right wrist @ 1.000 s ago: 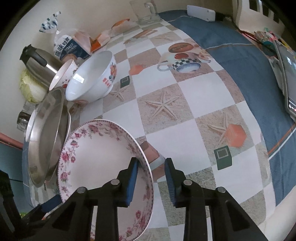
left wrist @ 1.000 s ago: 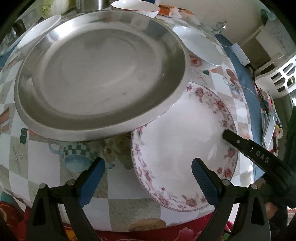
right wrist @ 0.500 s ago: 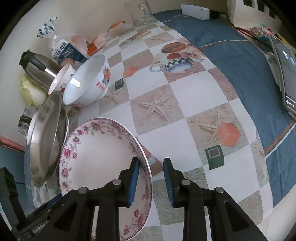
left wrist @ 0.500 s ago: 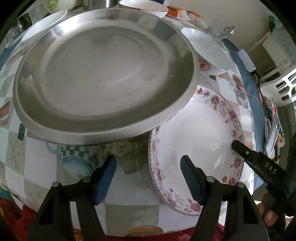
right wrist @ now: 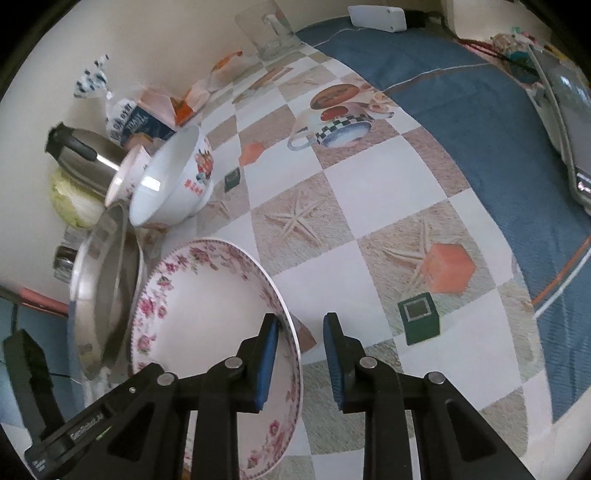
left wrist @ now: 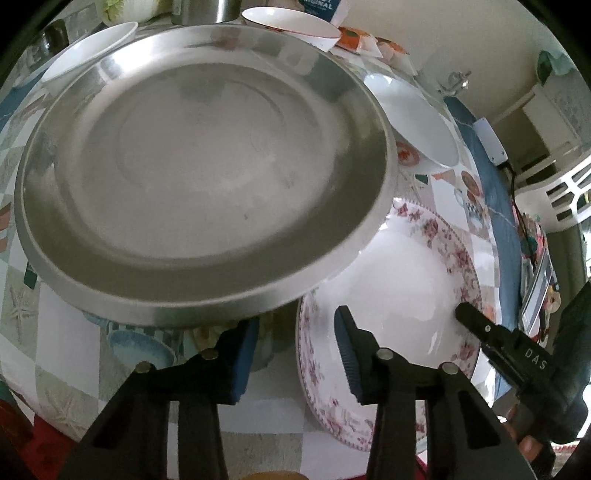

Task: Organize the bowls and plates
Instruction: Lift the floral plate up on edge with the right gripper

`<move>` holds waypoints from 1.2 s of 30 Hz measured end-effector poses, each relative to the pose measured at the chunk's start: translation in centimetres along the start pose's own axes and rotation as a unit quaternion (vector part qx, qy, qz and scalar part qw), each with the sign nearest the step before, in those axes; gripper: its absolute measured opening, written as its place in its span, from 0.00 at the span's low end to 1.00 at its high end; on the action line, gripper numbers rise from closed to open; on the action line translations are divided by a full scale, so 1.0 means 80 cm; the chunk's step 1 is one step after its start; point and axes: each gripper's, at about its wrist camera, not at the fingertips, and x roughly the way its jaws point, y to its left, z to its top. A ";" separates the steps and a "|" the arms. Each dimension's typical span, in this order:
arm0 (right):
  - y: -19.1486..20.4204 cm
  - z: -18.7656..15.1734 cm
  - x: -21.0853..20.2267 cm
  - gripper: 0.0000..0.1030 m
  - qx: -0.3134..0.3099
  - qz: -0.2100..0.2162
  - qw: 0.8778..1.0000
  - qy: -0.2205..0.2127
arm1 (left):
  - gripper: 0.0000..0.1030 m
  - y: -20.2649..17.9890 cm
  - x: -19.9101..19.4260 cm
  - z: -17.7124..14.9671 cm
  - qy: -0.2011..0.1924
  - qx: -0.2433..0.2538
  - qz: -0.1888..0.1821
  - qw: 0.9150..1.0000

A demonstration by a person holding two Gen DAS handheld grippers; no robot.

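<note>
The right hand-held gripper (right wrist: 299, 354) straddled the floral plate's (right wrist: 207, 314) rim at lower centre, jaws narrowing but not yet pinching. The left hand-held gripper (left wrist: 295, 350), closing on nothing, sat just below the steel tray (left wrist: 203, 177).

Steel tray (left wrist: 207, 177) overlapping far-left rim of floral plate (left wrist: 399, 291) on table (right wrist: 369, 206). Bowl (right wrist: 173, 181) behind plate, kettle (right wrist: 85, 155) left of bowl, glass mug (right wrist: 266, 33) at far edge.
</note>
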 end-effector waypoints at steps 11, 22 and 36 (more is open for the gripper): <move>-0.001 0.002 0.010 0.14 0.014 0.031 0.999 0.004 | 0.16 0.002 0.006 0.006 -0.003 0.003 -0.027 1.000; -0.016 0.001 -0.002 0.13 0.023 0.021 0.999 -0.009 | 0.15 -0.019 0.011 0.001 0.011 0.046 -0.051 0.998; -0.021 0.000 -0.028 0.14 0.012 0.002 0.999 -0.038 | 0.15 -0.042 0.004 0.001 0.009 0.092 -0.062 0.994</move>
